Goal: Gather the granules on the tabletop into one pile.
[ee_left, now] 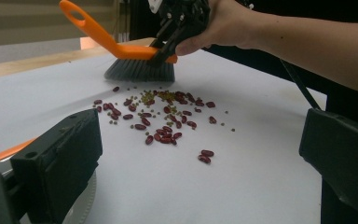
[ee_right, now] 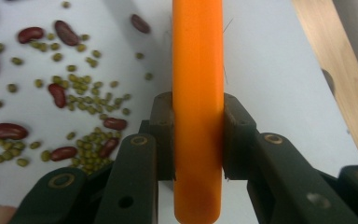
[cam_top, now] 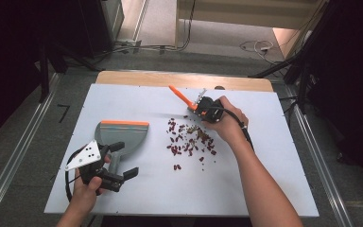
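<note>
Red kidney beans and small green beans (cam_top: 189, 138) lie scattered mid-board. My right gripper (cam_top: 197, 107) is shut on the orange handle of a brush (cam_top: 179, 94) at the pile's far edge. In the right gripper view both pads clamp the orange handle (ee_right: 198, 70), beans (ee_right: 79, 93) to its left. The left gripper view shows the brush's grey bristles (ee_left: 140, 70) resting on the board just behind the beans (ee_left: 161, 119). A grey dustpan (cam_top: 123, 135) with an orange lip lies left of the pile. My left gripper (cam_top: 124, 160) stands open at the dustpan's near end, jaws wide apart.
The white board (cam_top: 264, 179) covers a wooden table (cam_top: 184, 79) whose bare strip shows at the far edge. Two stray red beans (cam_top: 177, 167) lie nearer than the pile. Cables (cam_top: 255, 46) run over the floor behind.
</note>
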Available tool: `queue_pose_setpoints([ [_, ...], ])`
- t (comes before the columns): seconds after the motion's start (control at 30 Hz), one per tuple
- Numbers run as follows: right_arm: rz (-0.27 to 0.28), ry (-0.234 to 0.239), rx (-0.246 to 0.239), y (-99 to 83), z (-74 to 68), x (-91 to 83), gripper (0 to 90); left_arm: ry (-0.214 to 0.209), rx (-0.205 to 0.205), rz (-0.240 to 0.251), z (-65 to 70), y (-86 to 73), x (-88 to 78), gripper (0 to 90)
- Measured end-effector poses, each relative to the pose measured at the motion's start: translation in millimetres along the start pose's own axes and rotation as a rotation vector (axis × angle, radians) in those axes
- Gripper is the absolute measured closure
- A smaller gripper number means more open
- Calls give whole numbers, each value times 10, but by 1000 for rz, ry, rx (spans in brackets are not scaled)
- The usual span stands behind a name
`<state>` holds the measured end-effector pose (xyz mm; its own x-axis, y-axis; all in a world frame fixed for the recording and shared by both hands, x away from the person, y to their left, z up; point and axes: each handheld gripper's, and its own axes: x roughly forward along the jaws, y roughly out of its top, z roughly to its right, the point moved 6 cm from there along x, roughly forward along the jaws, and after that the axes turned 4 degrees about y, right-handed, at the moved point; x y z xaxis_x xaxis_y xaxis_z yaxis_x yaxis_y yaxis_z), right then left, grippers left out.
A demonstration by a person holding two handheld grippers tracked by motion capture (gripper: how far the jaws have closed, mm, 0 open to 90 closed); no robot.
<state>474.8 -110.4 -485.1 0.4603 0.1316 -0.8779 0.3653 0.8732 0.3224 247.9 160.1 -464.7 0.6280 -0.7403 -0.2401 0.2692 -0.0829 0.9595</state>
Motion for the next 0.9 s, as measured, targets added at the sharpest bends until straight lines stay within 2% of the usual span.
queue_pose_setpoints([
  [0.2,-11,33,-63,-10,-112,-29,686,2,1,-4,-3,-7,7,0],
  [0.23,-10,52,-65,-22,-148,-41,686,2,1,-5,-4,-7,8,0],
  [0.37,-7,80,-80,-56,-239,-104,686,5,-2,-3,-6,0,5,0],
  [0.47,-11,98,-118,-80,-330,-150,686,6,-3,1,-3,6,-2,0],
  [0.6,-8,129,-140,-108,-413,-221,686,7,-4,0,-2,5,-1,0],
  [0.63,-3,133,-143,-111,-416,-235,686,8,-3,-1,-2,4,-1,0],
  [0.67,-4,142,-125,-119,-432,-254,686,7,-4,-1,-1,3,-1,0],
  [0.7,-1,139,-130,-121,-412,-266,686,7,-3,-3,-3,2,-2,0],
  [0.8,27,134,-104,-92,-331,-267,686,9,-4,-4,-5,-1,3,0],
  [0.9,38,107,-113,-31,-259,-241,686,10,-4,-7,-7,-3,7,0],
])
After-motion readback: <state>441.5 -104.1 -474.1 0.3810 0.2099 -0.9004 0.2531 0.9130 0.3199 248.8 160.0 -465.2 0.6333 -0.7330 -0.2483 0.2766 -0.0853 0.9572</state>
